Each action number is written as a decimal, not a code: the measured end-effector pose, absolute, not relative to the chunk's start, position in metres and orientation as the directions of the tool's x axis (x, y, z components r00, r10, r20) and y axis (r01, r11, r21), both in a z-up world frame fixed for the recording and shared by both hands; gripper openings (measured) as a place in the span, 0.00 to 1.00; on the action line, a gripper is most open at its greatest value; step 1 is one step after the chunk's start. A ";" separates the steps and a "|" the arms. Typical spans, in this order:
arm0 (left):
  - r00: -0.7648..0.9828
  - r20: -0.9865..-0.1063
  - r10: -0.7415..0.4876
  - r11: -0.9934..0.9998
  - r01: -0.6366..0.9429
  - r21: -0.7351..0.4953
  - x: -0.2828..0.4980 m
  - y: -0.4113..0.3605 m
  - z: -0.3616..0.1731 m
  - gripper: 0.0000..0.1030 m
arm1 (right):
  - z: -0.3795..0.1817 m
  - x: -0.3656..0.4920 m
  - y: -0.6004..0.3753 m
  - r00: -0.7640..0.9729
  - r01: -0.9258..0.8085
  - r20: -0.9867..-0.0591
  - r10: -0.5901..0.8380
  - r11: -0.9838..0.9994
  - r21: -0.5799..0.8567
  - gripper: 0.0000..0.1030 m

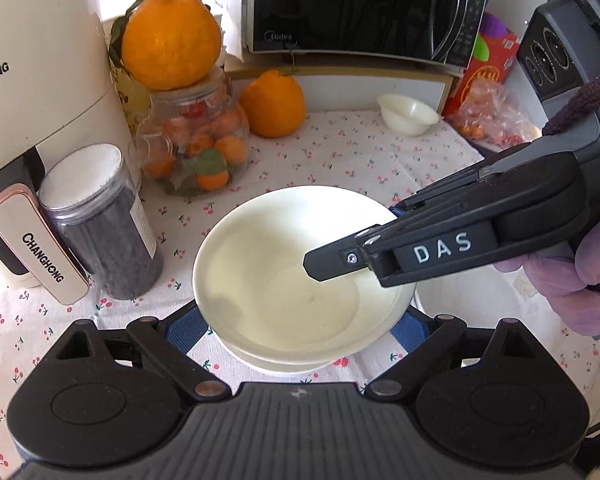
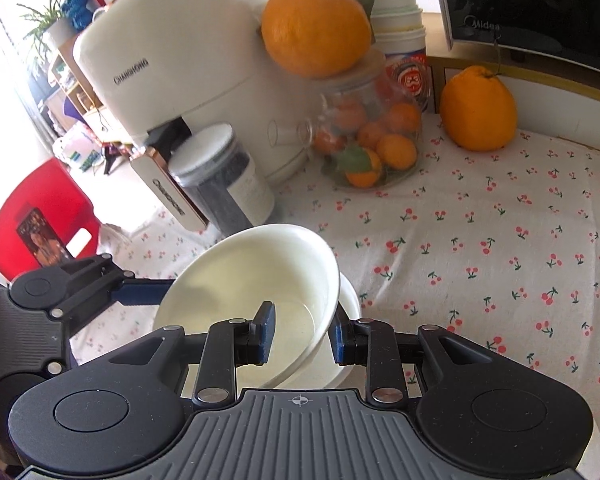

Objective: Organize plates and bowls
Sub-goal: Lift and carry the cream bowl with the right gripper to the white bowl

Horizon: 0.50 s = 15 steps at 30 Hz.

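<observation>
A white bowl (image 1: 284,264) sits tilted in a second white bowl (image 1: 284,366) on the cherry-print cloth. My left gripper (image 1: 300,330) is open, its blue pads on either side of the lower bowl, partly hidden under the top one. My right gripper (image 2: 302,334) straddles the top bowl's (image 2: 236,276) rim, one pad inside, one outside, with gaps showing; it looks open. The lower bowl (image 2: 350,300) peeks out beyond. The right gripper also shows in the left wrist view (image 1: 328,264), reaching in from the right. A small white bowl (image 1: 407,114) stands at the back.
A dark canister (image 1: 100,220), a Changhong appliance (image 1: 32,92) and a glass jar of oranges (image 1: 196,152) topped by an orange stand left. Another orange (image 1: 272,104), a microwave (image 1: 360,8) and a snack bag (image 1: 496,116) are behind. A red chair (image 2: 40,216) is beyond the table's left edge.
</observation>
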<state>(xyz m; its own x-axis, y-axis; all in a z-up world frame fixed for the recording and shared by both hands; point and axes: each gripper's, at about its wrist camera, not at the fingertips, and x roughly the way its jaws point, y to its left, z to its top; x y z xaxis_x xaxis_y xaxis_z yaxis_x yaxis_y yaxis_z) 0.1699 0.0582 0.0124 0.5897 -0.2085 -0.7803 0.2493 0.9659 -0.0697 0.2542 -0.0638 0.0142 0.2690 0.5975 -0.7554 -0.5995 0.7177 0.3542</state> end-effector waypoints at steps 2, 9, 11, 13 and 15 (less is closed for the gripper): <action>0.587 -0.785 -0.198 0.966 0.251 -0.056 0.170 0.057 0.010 0.91 | 0.011 0.253 -0.062 0.272 -0.606 -0.760 0.591 0.718 0.341 0.27; 0.572 -0.803 -0.168 0.966 0.256 -0.020 0.172 0.053 0.002 0.91 | 0.003 0.249 -0.059 0.293 -0.635 -0.764 0.575 0.715 0.294 0.27; 0.568 -0.807 -0.165 0.966 0.257 -0.017 0.172 0.053 0.000 0.91 | 0.002 0.248 -0.059 0.297 -0.638 -0.764 0.573 0.714 0.288 0.27; 0.564 -0.810 -0.162 0.966 0.257 -0.014 0.173 0.053 -0.001 0.91 | 0.000 0.249 -0.059 0.298 -0.640 -0.763 0.573 0.714 0.286 0.28; 0.561 -0.812 -0.159 0.966 0.258 -0.011 0.173 0.052 -0.002 0.91 | -0.001 0.249 -0.058 0.299 -0.643 -0.764 0.572 0.712 0.282 0.28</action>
<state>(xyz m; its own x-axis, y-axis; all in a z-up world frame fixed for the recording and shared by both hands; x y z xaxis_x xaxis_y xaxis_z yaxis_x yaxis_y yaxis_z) 0.1725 0.0520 -0.0018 0.5613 -0.1591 -0.8122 0.2583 0.9660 -0.0108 0.2485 -0.0583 -0.0008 0.2991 0.5720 -0.7637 -0.6428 0.7123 0.2817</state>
